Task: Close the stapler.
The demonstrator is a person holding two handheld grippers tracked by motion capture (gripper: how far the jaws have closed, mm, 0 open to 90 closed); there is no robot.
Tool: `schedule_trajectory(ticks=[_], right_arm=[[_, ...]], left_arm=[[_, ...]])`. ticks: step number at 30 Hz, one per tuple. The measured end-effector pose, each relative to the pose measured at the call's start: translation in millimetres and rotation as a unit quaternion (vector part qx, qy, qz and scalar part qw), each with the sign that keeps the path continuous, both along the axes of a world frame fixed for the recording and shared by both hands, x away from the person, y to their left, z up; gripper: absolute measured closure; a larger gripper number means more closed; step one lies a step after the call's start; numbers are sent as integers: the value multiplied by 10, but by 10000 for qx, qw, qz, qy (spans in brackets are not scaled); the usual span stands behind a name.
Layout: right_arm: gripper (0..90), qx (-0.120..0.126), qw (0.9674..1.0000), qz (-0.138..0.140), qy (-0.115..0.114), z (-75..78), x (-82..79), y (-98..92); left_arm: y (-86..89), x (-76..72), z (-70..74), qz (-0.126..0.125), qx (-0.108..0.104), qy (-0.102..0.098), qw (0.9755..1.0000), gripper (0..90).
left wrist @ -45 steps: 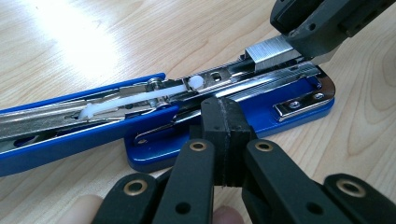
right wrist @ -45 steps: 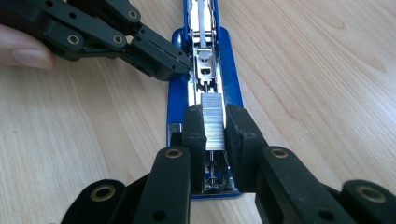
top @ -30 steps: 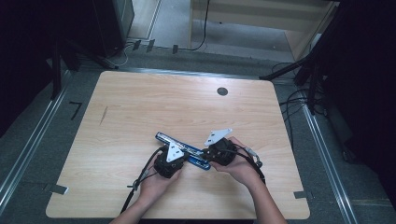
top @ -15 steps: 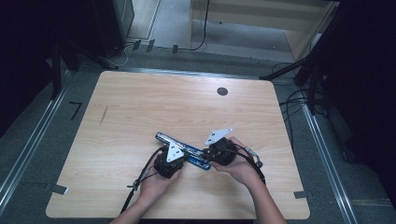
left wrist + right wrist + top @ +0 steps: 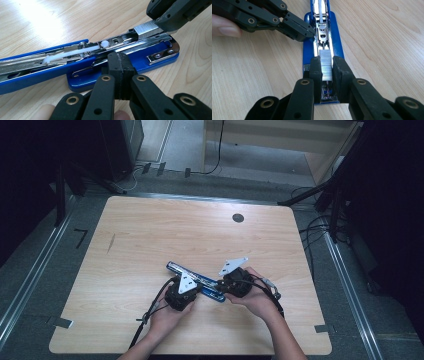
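A blue stapler (image 5: 192, 276) lies swung open flat on the wooden table (image 5: 150, 235), its metal staple channel (image 5: 117, 41) facing up. My right gripper (image 5: 326, 67) is shut on a silver strip of staples (image 5: 326, 65), which sits in the channel at the stapler's near end (image 5: 337, 37). The same strip (image 5: 146, 28) shows in the left gripper view under the right gripper's tips (image 5: 172, 12). My left gripper (image 5: 121, 60) is shut with nothing between its jaws; its tip rests against the side of the stapler's blue base (image 5: 150, 62). In the right gripper view it (image 5: 299, 31) comes in from the upper left.
A black round grommet (image 5: 238, 218) sits in the table's far right part. Cables (image 5: 150, 312) trail from both grippers toward the front edge. Beyond the table lie floor rails, cords and a wooden cabinet (image 5: 280, 140).
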State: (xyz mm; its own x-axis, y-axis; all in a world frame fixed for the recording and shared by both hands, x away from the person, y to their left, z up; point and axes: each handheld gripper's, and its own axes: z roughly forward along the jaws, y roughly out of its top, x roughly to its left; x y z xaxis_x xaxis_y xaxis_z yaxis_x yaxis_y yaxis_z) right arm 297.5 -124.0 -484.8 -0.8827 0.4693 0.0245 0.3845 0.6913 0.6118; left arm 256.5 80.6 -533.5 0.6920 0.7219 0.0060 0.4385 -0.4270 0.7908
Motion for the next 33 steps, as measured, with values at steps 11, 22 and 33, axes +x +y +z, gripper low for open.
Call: schedule_trajectory(ticks=[11, 22, 33], right_arm=[[797, -137, 9999, -1, -1, 8, -5, 29], [797, -154, 9999, 35, -11, -19, 15, 52], [797, -103, 9999, 35, -91, -35, 6, 50]], left_arm=[[-1, -1, 0, 3, 10, -14, 10000, 900], [-1, -2, 0, 4, 10, -13, 10000, 900], [-1, -2, 0, 1, 18, -14, 10000, 900]])
